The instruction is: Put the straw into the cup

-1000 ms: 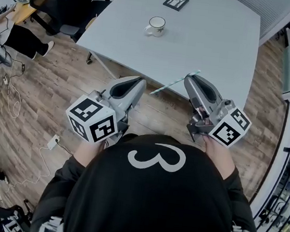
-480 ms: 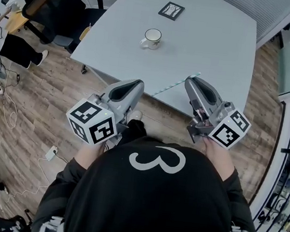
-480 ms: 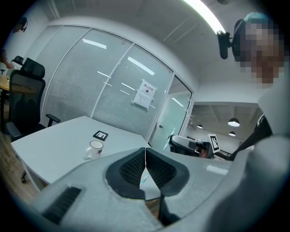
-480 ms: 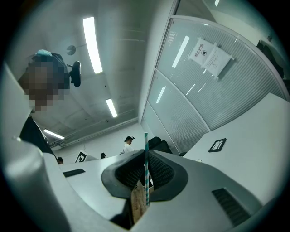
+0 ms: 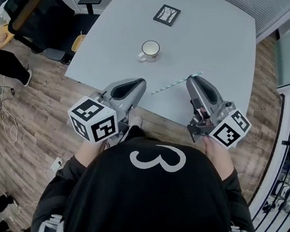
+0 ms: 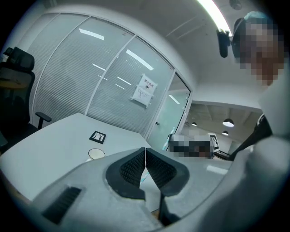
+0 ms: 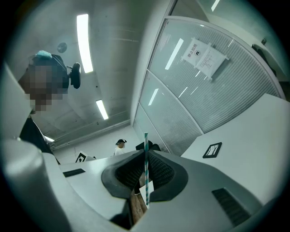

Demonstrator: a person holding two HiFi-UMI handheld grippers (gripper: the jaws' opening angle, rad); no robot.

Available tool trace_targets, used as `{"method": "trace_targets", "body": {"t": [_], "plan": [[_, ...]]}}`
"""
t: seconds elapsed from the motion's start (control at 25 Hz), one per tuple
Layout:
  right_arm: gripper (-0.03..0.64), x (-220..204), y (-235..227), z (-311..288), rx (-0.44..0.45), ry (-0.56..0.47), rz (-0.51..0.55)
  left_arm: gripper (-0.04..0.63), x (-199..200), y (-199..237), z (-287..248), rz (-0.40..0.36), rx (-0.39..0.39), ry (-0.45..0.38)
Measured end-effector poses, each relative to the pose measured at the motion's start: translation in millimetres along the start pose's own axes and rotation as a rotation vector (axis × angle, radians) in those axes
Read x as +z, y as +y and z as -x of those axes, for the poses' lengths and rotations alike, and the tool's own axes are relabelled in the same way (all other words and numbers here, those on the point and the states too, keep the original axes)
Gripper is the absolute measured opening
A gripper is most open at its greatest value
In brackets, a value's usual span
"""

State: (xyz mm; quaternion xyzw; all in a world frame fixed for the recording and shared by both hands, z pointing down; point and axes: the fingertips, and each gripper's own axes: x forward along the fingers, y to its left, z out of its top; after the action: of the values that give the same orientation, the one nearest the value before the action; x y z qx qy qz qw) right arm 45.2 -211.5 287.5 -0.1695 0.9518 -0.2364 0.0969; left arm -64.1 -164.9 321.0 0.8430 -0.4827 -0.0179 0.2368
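Right now I have the right gripper (image 5: 190, 79) pinching the straw (image 5: 169, 86): in the right gripper view its jaws sit pressed on the thin teal-and-white striped tube, which stands up between the dark ribbed pads and pokes out past both ends of them. From the head view the straw lies crosswise at that gripper's tip, slanting over the near edge of the pale table (image 5: 222, 43), its longer end reaching toward my left gripper (image 5: 139, 80). I see the left gripper's jaws pressed together with nothing between them, only a hairline seam showing in the left gripper view. Both grippers hang side by side at the table's near edge, in front of my black-sleeved arms. The white cup (image 5: 150, 49) stands upright farther in on the table, handle to the left, well apart from the straw and from both grippers. Beyond it, near the far edge, lies a small black-framed card (image 5: 167, 14). A black office chair (image 5: 34, 12) stands on the wood floor (image 5: 37, 99) off the table's left side
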Motion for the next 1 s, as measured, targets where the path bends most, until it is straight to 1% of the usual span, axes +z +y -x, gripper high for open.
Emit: {"method": "trace_targets", "body": {"t": [0.48,1.0], "plan": [[0.031,13.4,-36.1,-59.2,-0.083,-0.032,0.008,0.017,31.8,68.8,-26.9,0.003,-0.062,0.046],[0.031,25.3,-70.1,-103.7,-0.187,-0.086,0.047,0.017,47.2,129.3,-49.3,-0.003,-0.131,0.107]]}}
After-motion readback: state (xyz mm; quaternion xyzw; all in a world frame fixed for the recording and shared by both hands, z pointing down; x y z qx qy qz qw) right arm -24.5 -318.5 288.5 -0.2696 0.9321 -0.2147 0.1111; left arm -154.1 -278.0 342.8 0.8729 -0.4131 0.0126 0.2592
